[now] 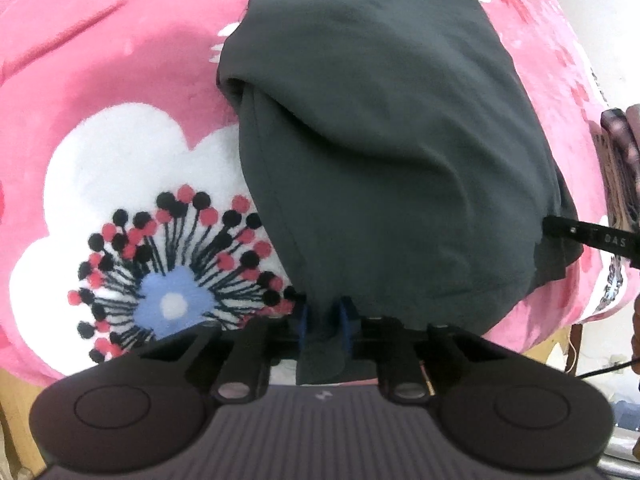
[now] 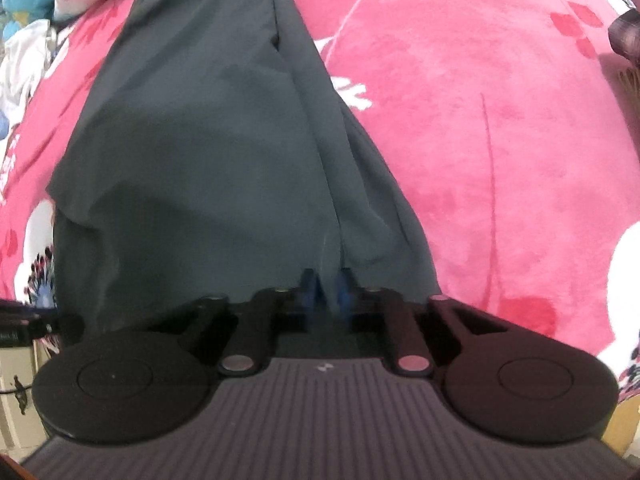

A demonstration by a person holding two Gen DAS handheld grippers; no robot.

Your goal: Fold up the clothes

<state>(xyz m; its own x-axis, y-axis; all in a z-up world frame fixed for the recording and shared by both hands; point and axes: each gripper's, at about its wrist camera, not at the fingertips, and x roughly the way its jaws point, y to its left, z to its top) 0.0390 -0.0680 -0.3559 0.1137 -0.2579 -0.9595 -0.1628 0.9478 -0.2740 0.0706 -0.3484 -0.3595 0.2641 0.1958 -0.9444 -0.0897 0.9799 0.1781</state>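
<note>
Left wrist view, far left: we see a pink fleece blanket (image 1: pixel 120 60) spread wide, with a large white flower print (image 1: pixel 120 168) whose blue centre is ringed by black and red dots. Just right of the flower lies the dark grey garment (image 1: pixel 380 140), long and running away from us up the middle of the blanket, a rolled fold along its left edge. Our left gripper (image 1: pixel 323 322) has its blue pads (image 1: pixel 347 316) drawn narrow and pinching the garment's near hem, cloth bunched between them and hanging down below. At the far right edge a black strap or bar (image 1: pixel 592 236) with white lettering meets the garment's right corner; we cannot tell what it is.

Right wrist view, far left: some light and blue bedding (image 2: pixel 24 8) is heaped beyond the blanket's edge. The same garment (image 2: pixel 208 140) fills the left and middle, tapering away from us, with a seam running down its length toward the claw. Our right gripper (image 2: pixel 326 288) is likewise closed narrow on the near hem, fabric caught between its blue pads (image 2: pixel 344 286). To the right the pink blanket (image 2: pixel 500 120) lies bare.
</note>
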